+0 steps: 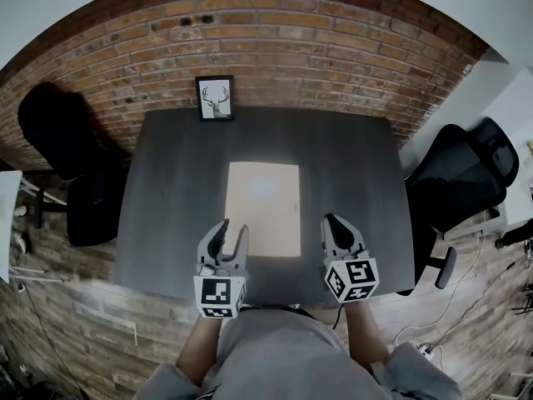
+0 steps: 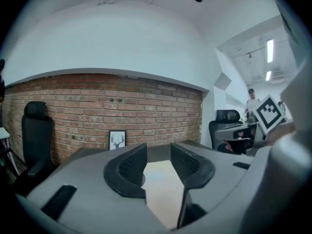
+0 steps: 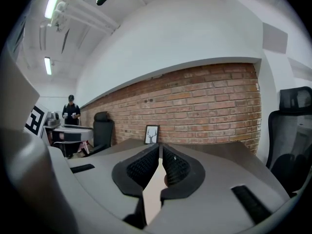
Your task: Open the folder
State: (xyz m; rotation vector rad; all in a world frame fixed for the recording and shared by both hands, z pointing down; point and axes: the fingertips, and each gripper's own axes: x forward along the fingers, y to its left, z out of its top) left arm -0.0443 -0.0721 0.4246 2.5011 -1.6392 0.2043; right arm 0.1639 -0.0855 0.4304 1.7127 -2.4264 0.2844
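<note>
A tan folder [image 1: 264, 208] lies flat and closed in the middle of the dark grey table [image 1: 166, 190]. My left gripper [image 1: 233, 230] hovers over the table at the folder's near left corner, jaws open and nothing between them. In the left gripper view the left gripper [image 2: 158, 151] frames the folder [image 2: 162, 189] in its gap. My right gripper [image 1: 334, 222] hovers just right of the folder's near right corner, apart from it, jaws shut and empty. Through the thin slit of the right gripper [image 3: 160, 151], a sliver of the folder [image 3: 151, 191] shows in the right gripper view.
A framed deer picture [image 1: 215, 98] leans on the brick wall [image 1: 275, 40] at the table's far edge. Black office chairs stand at the left [image 1: 62, 140] and right [image 1: 462, 173]. A person [image 3: 71, 112] stands far off by another desk.
</note>
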